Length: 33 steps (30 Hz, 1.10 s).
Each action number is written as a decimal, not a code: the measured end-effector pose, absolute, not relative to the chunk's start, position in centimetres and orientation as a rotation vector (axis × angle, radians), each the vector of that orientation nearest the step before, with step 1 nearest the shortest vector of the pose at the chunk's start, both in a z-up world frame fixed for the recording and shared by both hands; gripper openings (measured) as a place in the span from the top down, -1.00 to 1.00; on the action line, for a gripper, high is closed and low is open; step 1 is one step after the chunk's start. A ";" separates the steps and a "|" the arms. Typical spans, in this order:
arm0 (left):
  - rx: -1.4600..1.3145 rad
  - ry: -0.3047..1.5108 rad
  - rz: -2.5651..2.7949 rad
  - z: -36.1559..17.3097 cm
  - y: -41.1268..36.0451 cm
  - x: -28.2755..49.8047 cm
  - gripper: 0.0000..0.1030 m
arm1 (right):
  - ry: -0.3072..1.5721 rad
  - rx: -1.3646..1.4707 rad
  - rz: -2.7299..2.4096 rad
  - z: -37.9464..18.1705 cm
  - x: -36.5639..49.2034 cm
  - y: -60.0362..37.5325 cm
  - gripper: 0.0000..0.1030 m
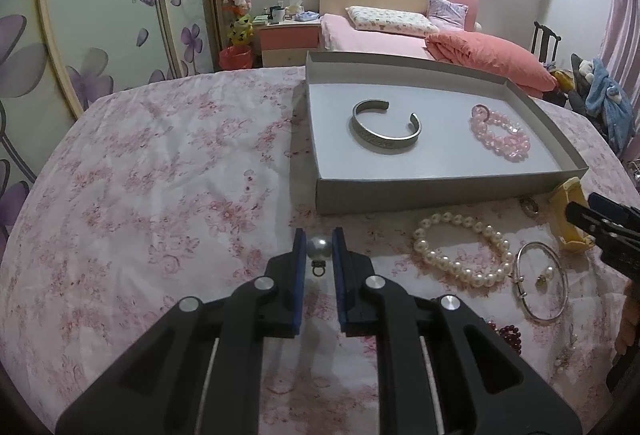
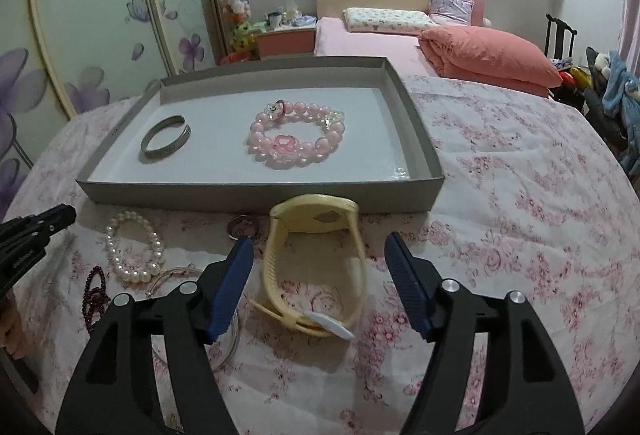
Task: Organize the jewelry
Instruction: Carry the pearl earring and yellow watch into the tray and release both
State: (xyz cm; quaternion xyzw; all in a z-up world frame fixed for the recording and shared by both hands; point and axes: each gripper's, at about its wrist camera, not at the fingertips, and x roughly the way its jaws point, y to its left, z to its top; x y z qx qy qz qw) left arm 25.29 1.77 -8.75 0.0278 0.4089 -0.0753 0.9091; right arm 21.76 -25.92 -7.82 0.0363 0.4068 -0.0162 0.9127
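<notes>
Gripping a single grey pearl pendant (image 1: pixel 319 247) between its blue pads, the left gripper (image 1: pixel 319 249) hovers above the flowered pink cloth (image 1: pixel 160 175), near and to the left of the shallow grey box (image 1: pixel 440 191). The pendant lies with its small ring loop toward the camera and the pearl toward the far side, so its long axis runs roughly along the fingers. The right gripper (image 2: pixel 320 267) stands released, its jaws spread wide on either side of a pale yellow watch (image 2: pixel 316 267) without touching it. No earlier frame bears on how it got there.

Two pieces already rest inside the box: a silver cuff bangle (image 1: pixel 386 131) at left, its gap facing the far wall, and a pink bead bracelet (image 1: pixel 500 135) at right. Sorting looks less than half done. On the cloth just near the box lie a white pearl bracelet (image 1: pixel 464 249), a thin silver bangle (image 1: pixel 540 283) with a small earring (image 1: pixel 545 275) inside its hoop, dark red beads (image 2: pixel 95 293), a round coin-like charm (image 2: pixel 242 227) and the watch. The watch lies buckled in a loop on its edge, its face against the box's near wall and its long axis running near to far.
</notes>
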 end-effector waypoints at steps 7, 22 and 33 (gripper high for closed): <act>0.043 0.822 -0.158 -7.9 1.7 24.5 0.73 | 0.887 0.042 -0.040 -8.5 22.6 -25.6 -0.02; 0.001 0.609 -0.112 -3.0 1.6 19.2 0.73 | 0.581 0.130 0.000 -3.3 15.6 -25.4 0.19; 0.069 0.378 -0.062 -0.3 -1.4 14.1 0.73 | 0.281 0.057 -0.046 0.0 11.3 -23.5 0.19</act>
